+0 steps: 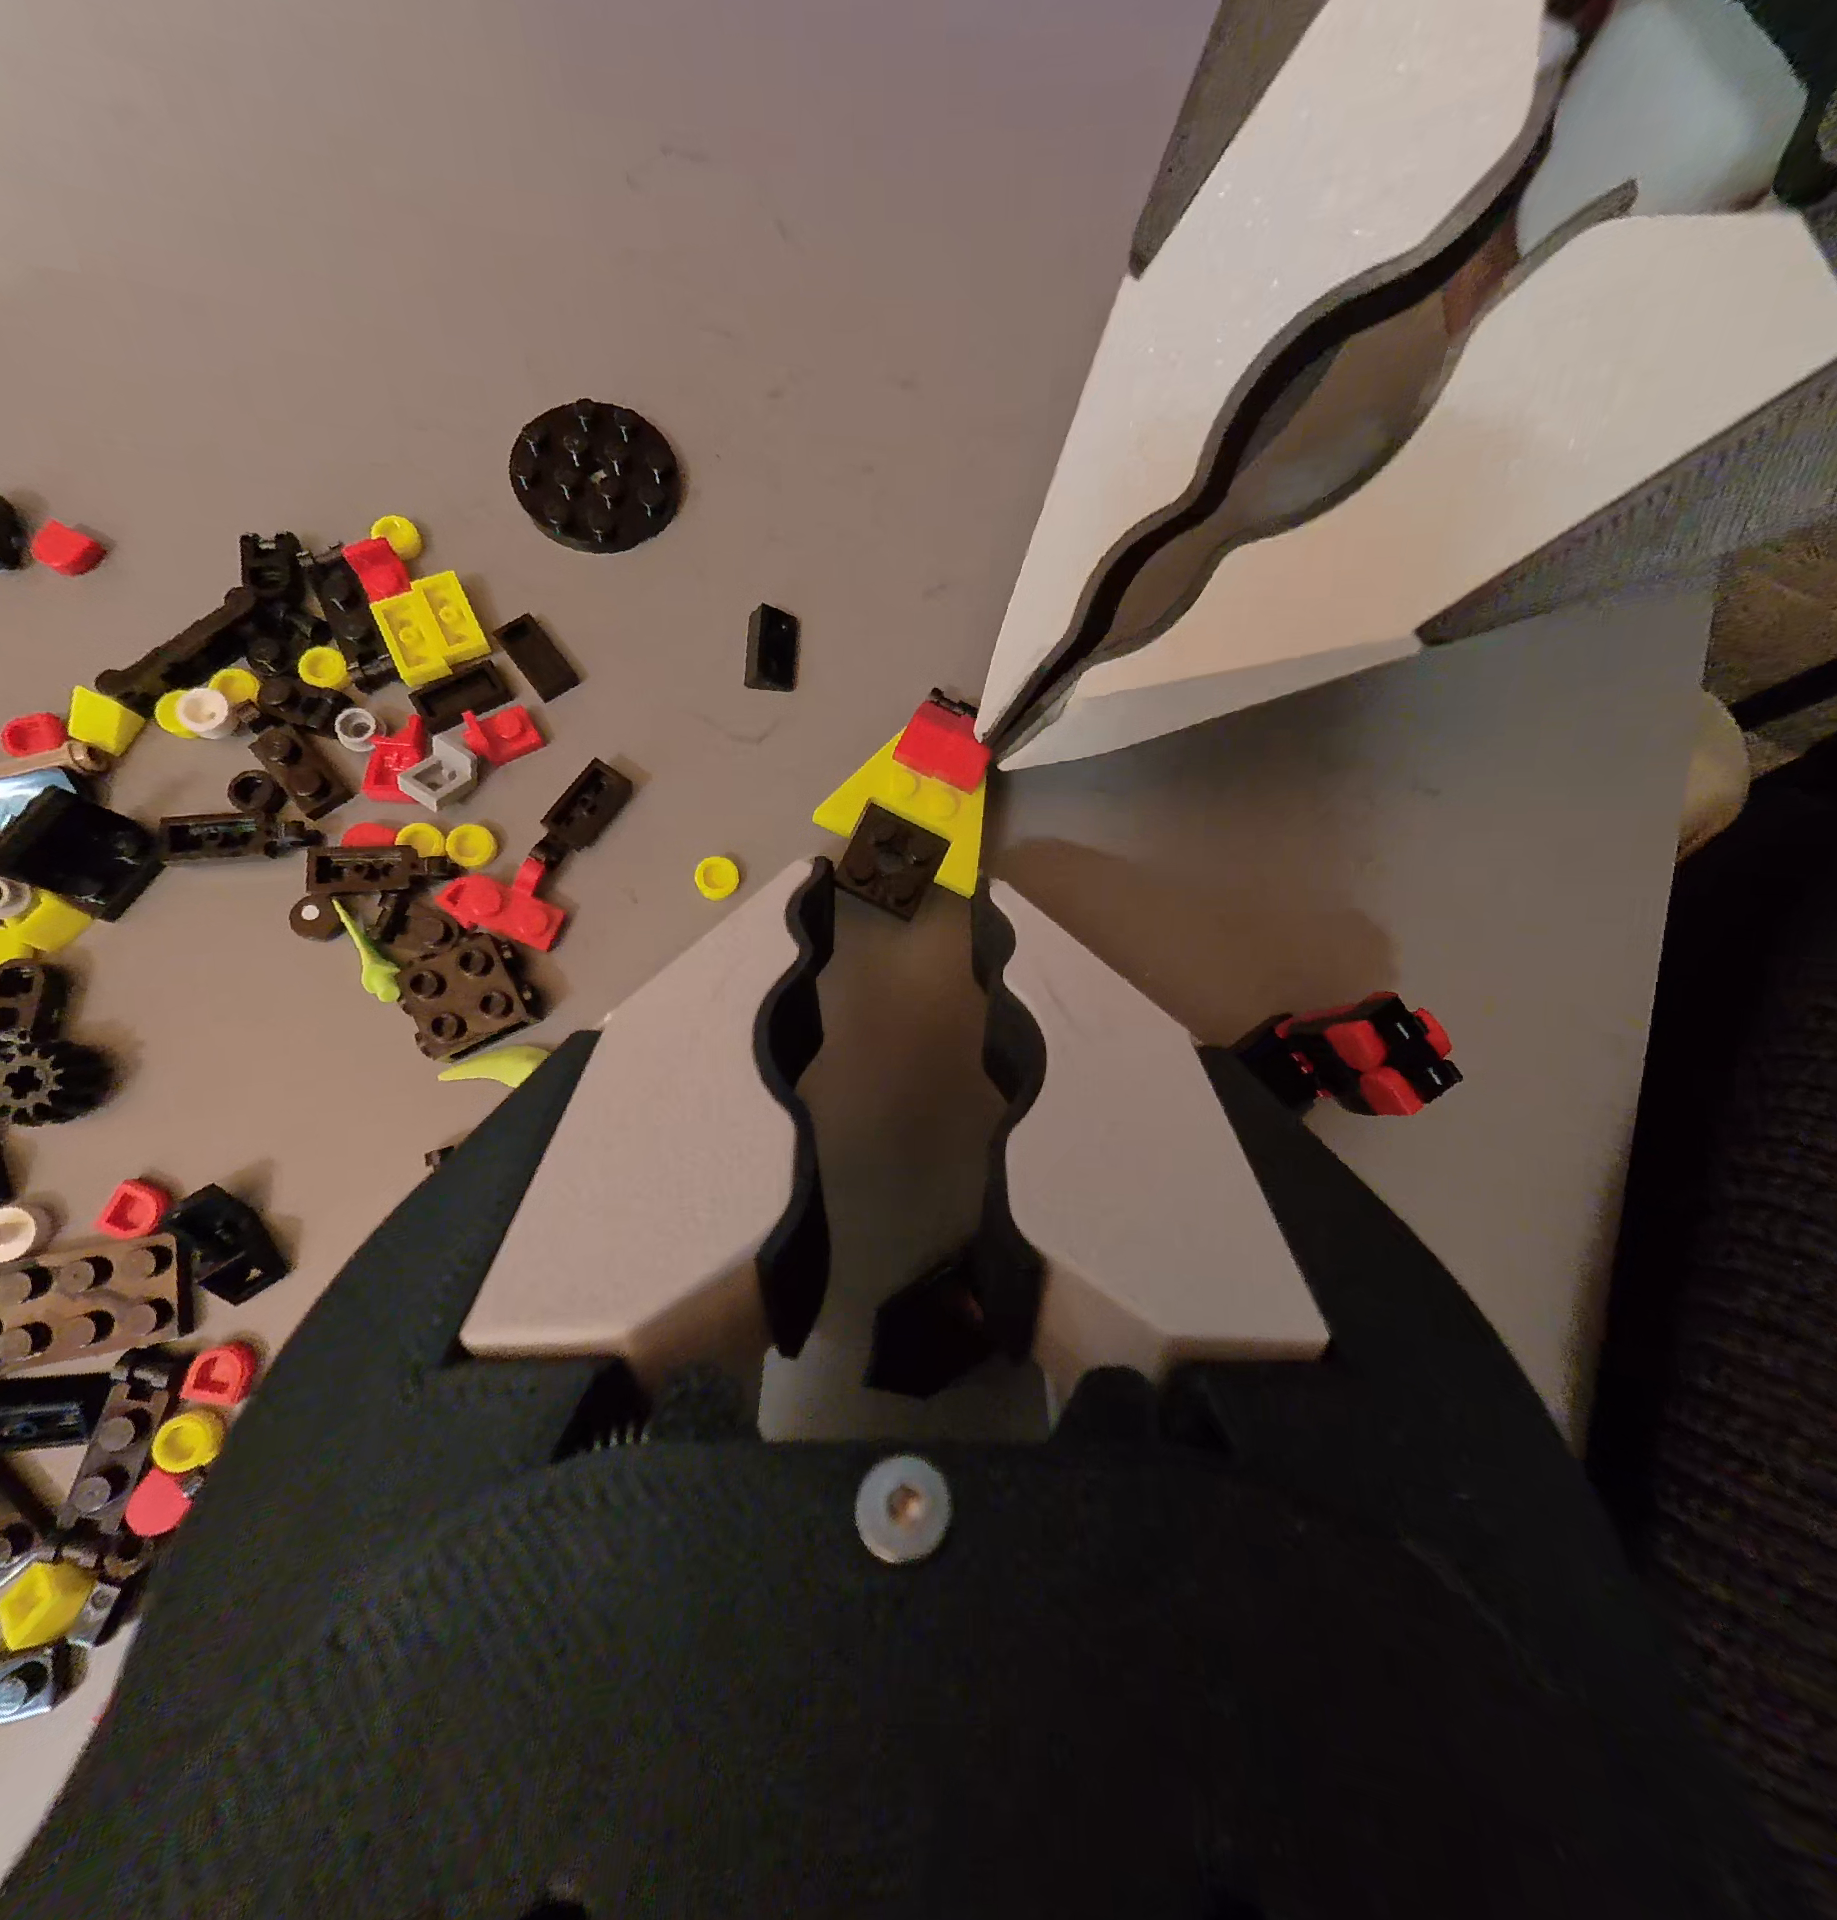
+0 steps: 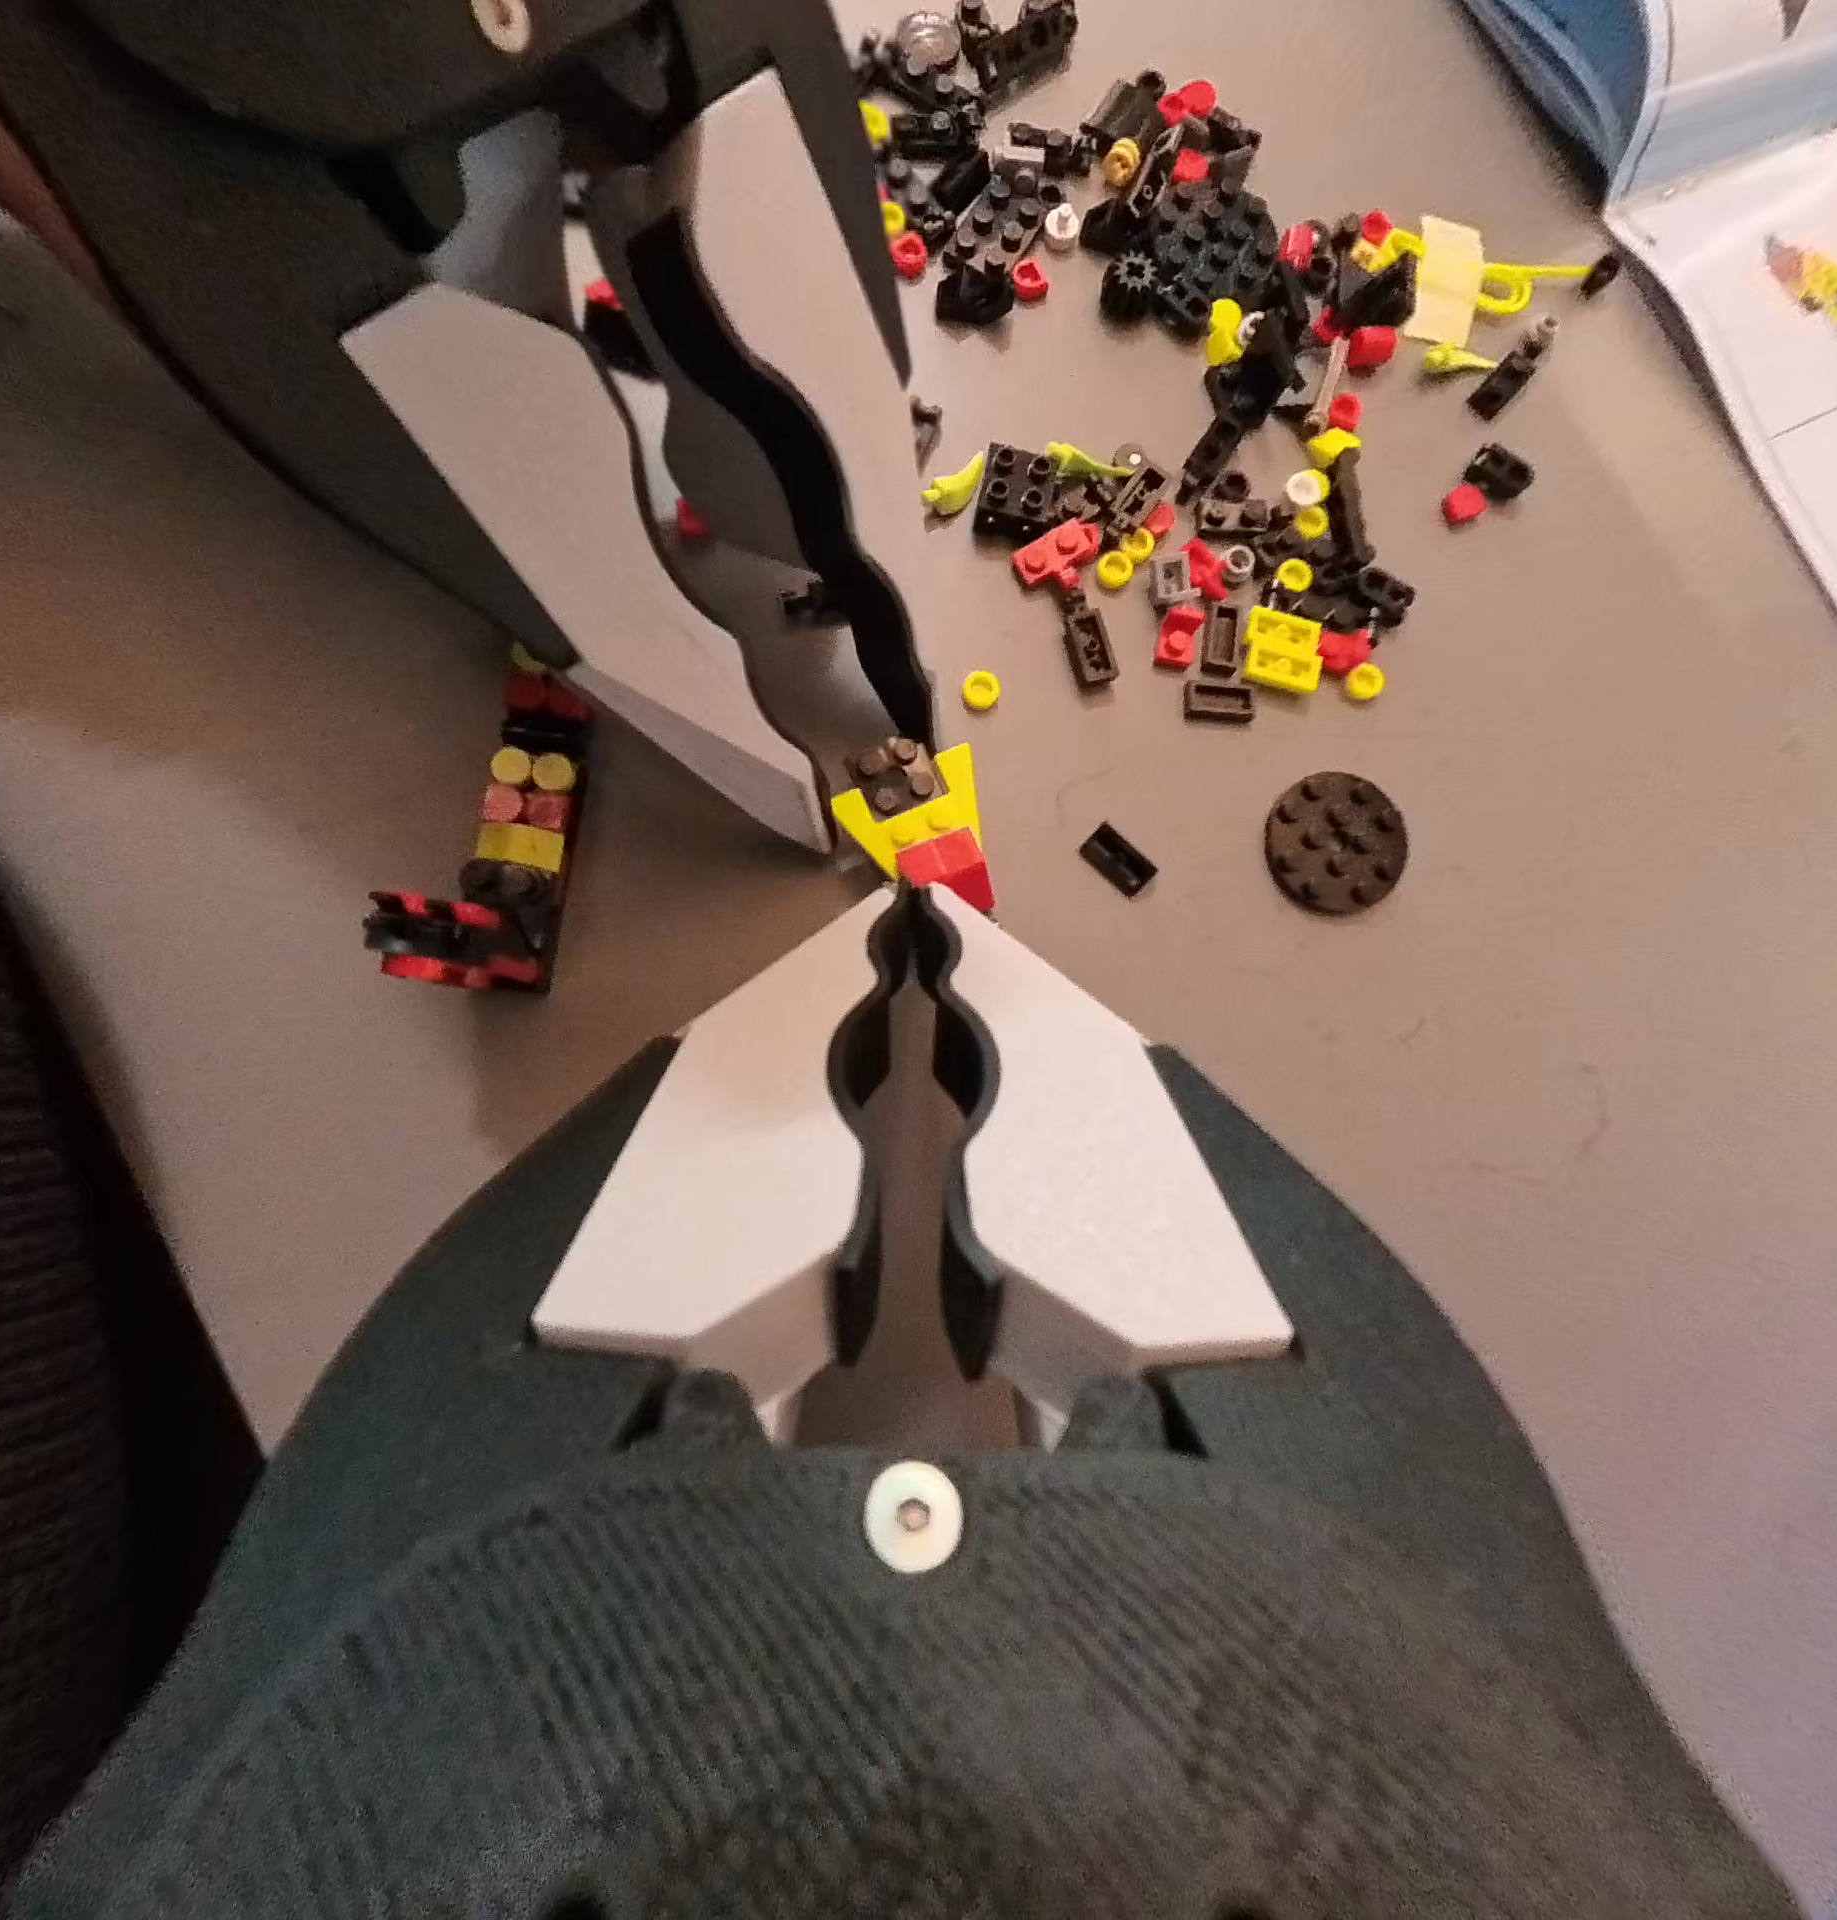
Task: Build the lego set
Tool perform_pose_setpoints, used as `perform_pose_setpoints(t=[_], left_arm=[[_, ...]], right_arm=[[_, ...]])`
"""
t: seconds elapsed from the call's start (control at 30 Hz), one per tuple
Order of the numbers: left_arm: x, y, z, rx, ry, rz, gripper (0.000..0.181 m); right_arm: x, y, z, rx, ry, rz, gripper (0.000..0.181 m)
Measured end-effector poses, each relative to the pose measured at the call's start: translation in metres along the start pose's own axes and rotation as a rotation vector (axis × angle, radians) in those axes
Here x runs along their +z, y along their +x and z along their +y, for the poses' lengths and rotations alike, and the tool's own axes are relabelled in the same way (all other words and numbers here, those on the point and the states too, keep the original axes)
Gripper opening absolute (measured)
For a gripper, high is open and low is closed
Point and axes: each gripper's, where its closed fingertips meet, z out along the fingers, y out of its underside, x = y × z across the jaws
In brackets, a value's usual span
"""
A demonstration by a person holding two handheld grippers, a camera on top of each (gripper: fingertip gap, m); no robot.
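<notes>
Two grippers meet over a grey bench (image 1: 374, 260): the left gripper (image 1: 898, 883) pinches a yellow wedge assembly (image 1: 893, 805) at its black plate, while the right gripper (image 2: 912, 902), fully closed, presses its red brick (image 2: 945, 862). No writing on the bricks is legible; an open booklet (image 2: 1766, 343) lies beyond the loose pieces (image 2: 1205, 416).

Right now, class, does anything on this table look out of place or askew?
Little stands out. The loose bricks lie in an unsorted heap, some tipped on edge. One black round plate and one small black tile sit apart from it. The yellow wedge assembly is pinched between both tongs, left and right.
</notes>
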Motion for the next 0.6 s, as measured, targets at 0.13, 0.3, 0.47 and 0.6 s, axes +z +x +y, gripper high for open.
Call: perform_pose_setpoints(t=[0.13, 0.3, 0.47, 0.6], left_arm=[[0.0003, -0.0006, 0.0008, 0.038, -0.009, -0.022, 0.024], [-0.0002, -0.0022, 0.0015, 0.042, -0.019, -0.033, 0.024], [-0.0004, -0.0026, 0.0017, 0.034, -0.022, -0.032, 0.024], [-0.0003, -0.0025, 0.0017, 0.021, -0.021, -0.027, 0.024]], right_arm=[[0.0, -0.0001, 0.0002, 0.071, -0.037, -0.042, 0.0], [0.001, 0.0, -0.0006, 0.183, -0.126, -0.128, 0.0], [0.0016, -0.0006, 0.0, 0.237, -0.208, -0.183, 0.0], [0.0017, -0.0008, 0.0007, 0.233, -0.274, -0.19, 0.0]])
